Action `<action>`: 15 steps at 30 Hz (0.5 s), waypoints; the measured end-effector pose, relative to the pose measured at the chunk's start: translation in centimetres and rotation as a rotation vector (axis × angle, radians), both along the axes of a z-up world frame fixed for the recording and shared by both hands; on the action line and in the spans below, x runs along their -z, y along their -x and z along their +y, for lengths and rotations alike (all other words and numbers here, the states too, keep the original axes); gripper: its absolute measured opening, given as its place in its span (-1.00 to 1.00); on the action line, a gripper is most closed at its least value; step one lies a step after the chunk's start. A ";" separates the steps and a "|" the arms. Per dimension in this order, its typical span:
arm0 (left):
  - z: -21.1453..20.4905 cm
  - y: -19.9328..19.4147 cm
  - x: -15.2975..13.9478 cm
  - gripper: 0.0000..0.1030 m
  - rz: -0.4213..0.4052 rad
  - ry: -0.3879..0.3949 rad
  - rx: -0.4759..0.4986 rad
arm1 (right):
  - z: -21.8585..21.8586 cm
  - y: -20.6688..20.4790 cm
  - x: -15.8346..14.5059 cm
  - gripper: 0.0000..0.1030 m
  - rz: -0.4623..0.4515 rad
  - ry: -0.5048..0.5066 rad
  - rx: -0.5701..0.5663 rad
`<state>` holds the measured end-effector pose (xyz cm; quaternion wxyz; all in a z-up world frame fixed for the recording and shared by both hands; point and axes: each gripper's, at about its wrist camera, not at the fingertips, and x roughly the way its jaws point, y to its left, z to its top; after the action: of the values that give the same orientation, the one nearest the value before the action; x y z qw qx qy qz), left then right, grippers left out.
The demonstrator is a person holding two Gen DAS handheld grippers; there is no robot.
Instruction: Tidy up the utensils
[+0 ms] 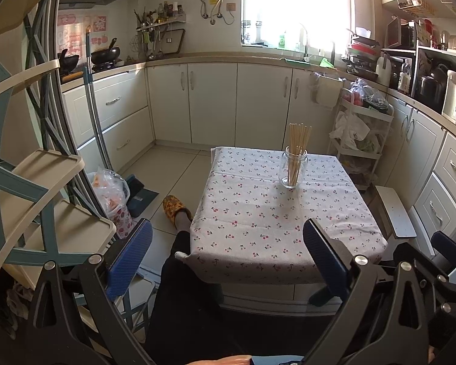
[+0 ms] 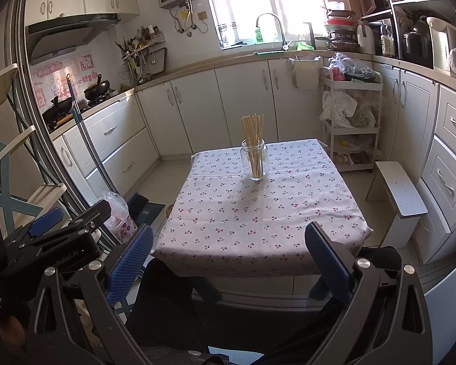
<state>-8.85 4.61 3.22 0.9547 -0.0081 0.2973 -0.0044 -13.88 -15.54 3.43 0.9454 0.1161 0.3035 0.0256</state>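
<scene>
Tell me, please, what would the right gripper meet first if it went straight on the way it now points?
Probably the cherry-print tablecloth on the table's near part: the open right gripper aims slightly down over its front edge. The glass jar of chopsticks stands farther along that line; depth is uncertain.

The tablecloth (image 2: 258,213) is pale grey-white, dotted all over with small red cherries on dark stems. On it stands a clear glass jar (image 2: 254,160) holding pale straw-coloured chopsticks (image 2: 252,140). Beside the tablecloth's left edge lies a yellow-orange patterned slipper (image 1: 174,206) (the motif is too small to tell). Nearer than the cloth, both grippers' pads (image 2: 130,264) are ribbed blue on black frames. The cabinets (image 2: 243,100) behind the jar are cream.
</scene>
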 end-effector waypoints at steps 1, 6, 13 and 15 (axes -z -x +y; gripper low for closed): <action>0.0 0.0 0.0 0.85 0.000 0.001 0.000 | 0.0 0.0 0.0 0.86 0.000 0.000 0.000; -0.1 0.0 0.0 0.85 0.002 0.001 -0.001 | 0.1 0.0 0.0 0.86 0.001 -0.001 0.001; -0.1 0.0 0.0 0.85 0.002 0.000 0.001 | 0.2 0.1 0.1 0.86 0.000 0.000 0.000; -0.2 0.0 0.0 0.85 0.002 0.000 0.000 | 0.2 0.1 0.0 0.86 0.000 0.000 0.000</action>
<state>-8.87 4.44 3.21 0.9545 -0.0081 0.2982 -0.0045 -13.94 -15.37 3.39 0.9454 0.1160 0.3033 0.0256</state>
